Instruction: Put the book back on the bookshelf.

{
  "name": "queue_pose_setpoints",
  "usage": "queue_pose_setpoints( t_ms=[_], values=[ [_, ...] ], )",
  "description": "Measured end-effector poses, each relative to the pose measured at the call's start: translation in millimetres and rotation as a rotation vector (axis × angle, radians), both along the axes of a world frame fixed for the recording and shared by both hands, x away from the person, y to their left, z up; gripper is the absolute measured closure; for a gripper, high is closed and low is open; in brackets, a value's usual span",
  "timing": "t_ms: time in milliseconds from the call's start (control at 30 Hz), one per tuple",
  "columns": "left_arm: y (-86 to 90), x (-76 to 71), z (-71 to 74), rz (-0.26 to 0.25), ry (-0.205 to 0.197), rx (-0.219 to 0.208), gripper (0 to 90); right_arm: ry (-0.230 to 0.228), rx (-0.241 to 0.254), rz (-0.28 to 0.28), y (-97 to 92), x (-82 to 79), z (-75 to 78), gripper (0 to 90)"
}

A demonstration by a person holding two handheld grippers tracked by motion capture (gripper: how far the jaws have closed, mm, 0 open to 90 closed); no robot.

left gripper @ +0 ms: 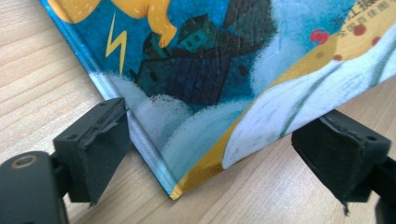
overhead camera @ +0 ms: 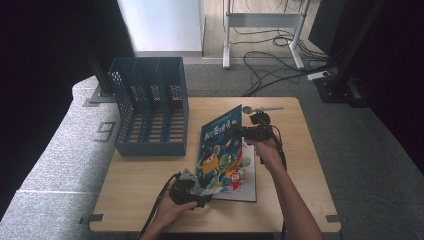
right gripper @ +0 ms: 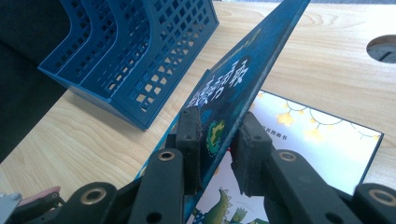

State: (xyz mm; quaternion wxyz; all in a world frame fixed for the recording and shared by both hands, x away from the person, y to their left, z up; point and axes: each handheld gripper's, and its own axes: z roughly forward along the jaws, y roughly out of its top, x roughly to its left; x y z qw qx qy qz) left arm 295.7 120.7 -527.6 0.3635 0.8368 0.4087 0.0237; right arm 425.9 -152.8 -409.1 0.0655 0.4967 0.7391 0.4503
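A blue picture book (overhead camera: 220,150) with cartoon monsters stands tilted on its lower corner near the middle of the table. My right gripper (overhead camera: 244,131) is shut on the book's upper right edge; in the right gripper view both pads (right gripper: 189,128) press the cover (right gripper: 243,70). My left gripper (overhead camera: 199,190) is at the book's near lower corner. Its jaws stand wide open in the left gripper view, with the book's corner (left gripper: 210,70) between them, resting on the wood. A second book (overhead camera: 248,186) lies flat under the tilted one, its pale cover (right gripper: 317,140) partly hidden.
A blue slotted file rack (overhead camera: 150,105) stands at the table's back left, its slots facing up, also seen in the right gripper view (right gripper: 140,46). The wooden table (overhead camera: 135,190) has a round cable hole (right gripper: 384,46) at the back. Cables lie on the floor behind.
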Motion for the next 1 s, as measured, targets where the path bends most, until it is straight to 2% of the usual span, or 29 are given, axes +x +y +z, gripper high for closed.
queue_pose_setpoints(
  t_ms=[233, 433, 633, 767, 1000],
  values=[
    [4.6, 8.4, -2.9, 0.030, 0.043, -0.043, 10.2, -0.051, 0.000, -0.013, -1.7, -4.4, 7.0, 73.7],
    [8.5, 19.9, -5.5, 0.049, 0.090, -0.076, 10.2, -0.138, -0.010, -0.019, -3.9, -11.5, 18.3, 74.0],
    [7.2, 17.2, -5.1, 0.057, 0.078, -0.061, 11.2, -0.169, -0.005, -0.011, -2.7, -14.7, 21.8, 75.1],
    [4.8, 12.4, -5.4, 0.071, 0.057, -0.039, 12.8, -0.177, 0.021, -0.015, -2.6, -14.7, 21.1, 76.5],
    [-11.8, -2.0, 0.3, 0.050, -0.006, -0.029, 13.6, -0.181, 0.051, -0.020, -3.1, -15.3, 20.7, 78.5]
  ],
)
